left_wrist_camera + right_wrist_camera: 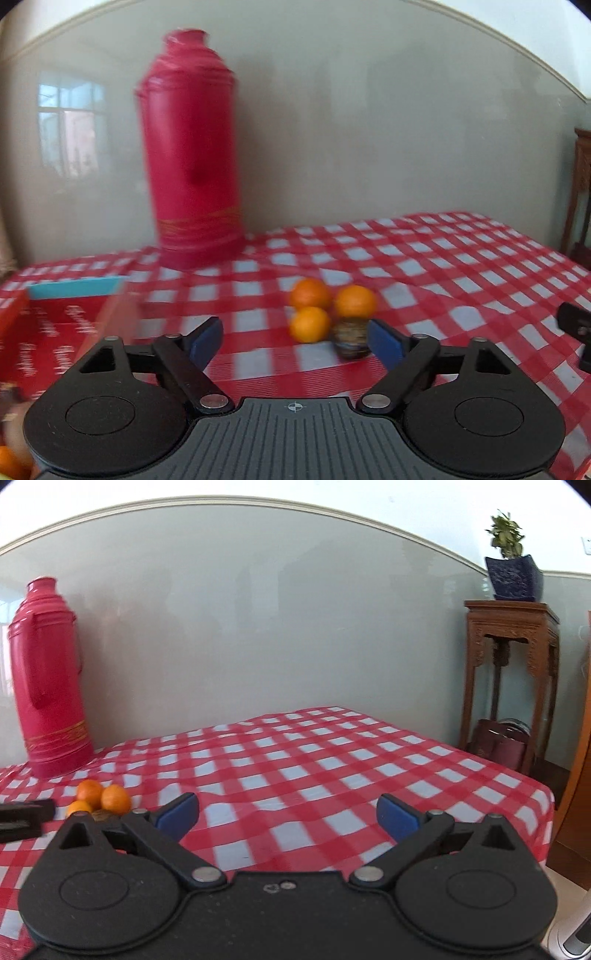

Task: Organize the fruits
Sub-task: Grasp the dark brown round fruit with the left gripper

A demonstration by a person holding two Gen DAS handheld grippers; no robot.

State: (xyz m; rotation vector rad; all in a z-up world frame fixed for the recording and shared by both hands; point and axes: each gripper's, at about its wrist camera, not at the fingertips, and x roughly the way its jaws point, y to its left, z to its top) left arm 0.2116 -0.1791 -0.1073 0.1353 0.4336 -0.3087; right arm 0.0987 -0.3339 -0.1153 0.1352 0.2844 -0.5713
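Three oranges lie close together on the red checked tablecloth, with a small dark brown object in front of them. My left gripper is open and empty, just short of the oranges. A red box with a blue edge lies at the left; another orange shows at the bottom left corner. In the right wrist view my right gripper is open and empty over the tablecloth, with the oranges to its left.
A tall red thermos stands at the back of the table by the wall; it also shows in the right wrist view. A wooden stand with a potted plant is beyond the table's right edge. The left gripper's tip shows at the left.
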